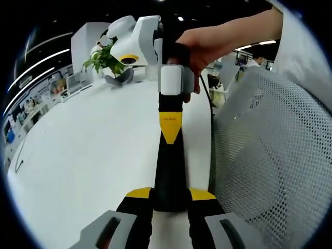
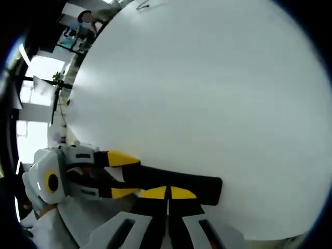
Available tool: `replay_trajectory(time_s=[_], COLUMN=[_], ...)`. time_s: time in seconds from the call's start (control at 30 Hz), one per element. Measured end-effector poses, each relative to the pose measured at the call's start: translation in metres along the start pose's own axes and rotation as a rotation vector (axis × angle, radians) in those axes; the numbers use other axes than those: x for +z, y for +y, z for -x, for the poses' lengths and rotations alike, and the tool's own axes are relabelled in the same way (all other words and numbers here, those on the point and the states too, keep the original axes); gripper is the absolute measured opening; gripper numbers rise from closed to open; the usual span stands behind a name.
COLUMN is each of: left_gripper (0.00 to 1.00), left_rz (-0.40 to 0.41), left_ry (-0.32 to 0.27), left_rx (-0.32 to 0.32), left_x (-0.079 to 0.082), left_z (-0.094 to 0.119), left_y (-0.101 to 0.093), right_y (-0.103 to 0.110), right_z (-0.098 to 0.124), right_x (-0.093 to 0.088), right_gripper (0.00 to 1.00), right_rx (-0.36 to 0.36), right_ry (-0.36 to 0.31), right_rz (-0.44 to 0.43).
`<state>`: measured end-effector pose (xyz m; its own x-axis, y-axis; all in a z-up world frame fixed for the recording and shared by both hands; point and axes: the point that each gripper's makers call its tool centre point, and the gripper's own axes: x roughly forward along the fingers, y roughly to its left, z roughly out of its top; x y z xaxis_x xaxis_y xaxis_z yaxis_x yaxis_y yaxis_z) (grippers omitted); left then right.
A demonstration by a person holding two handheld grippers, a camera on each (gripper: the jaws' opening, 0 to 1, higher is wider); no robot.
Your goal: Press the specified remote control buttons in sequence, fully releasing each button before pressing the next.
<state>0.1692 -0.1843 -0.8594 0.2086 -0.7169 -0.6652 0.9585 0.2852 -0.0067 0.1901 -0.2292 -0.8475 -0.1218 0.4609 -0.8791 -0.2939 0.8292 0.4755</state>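
Your left gripper (image 1: 170, 207) pinches the near end of the black remote control (image 1: 168, 171) over the white table (image 1: 78, 155). Your right gripper (image 2: 167, 193) rests on the remote's far end, jaws pressed together. A mesh chair (image 1: 275, 155) stands beside.

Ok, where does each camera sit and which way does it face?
Left gripper view: rides the left tongs, looks along the gripped remote across the white table; the person's hand holds the right tongs, tips at the remote.
Right gripper view: rides the right tongs, faces down onto the table; left tongs at lower left.
Shared: remote, table.
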Motion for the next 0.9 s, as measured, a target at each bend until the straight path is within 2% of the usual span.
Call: replay_trajectory(time_s=[0.13, 0.47, 0.9], left_gripper=[0.25, 0.25, 0.25], left_rz=[0.001, 0.001, 0.007], left_ry=[-0.001, -0.002, 0.004], left_rx=[0.0, -0.001, 0.004], left_x=[0.0001, 0.0003, 0.0], left_z=[0.0001, 0.0004, -0.0001], left_y=[0.0, -0.0002, -0.0001], right_y=[-0.0071, -0.0071, -0.0066], right_z=[-0.0056, -0.0045, -0.0054], right_x=[-0.0035, -0.0035, -0.0046], right_gripper=[0.0, 0.0, 0.0], right_rx=[-0.044, -0.034, -0.081], right_ry=[0.036, 0.031, -0.013], right_rz=[0.006, 0.004, 0.113])
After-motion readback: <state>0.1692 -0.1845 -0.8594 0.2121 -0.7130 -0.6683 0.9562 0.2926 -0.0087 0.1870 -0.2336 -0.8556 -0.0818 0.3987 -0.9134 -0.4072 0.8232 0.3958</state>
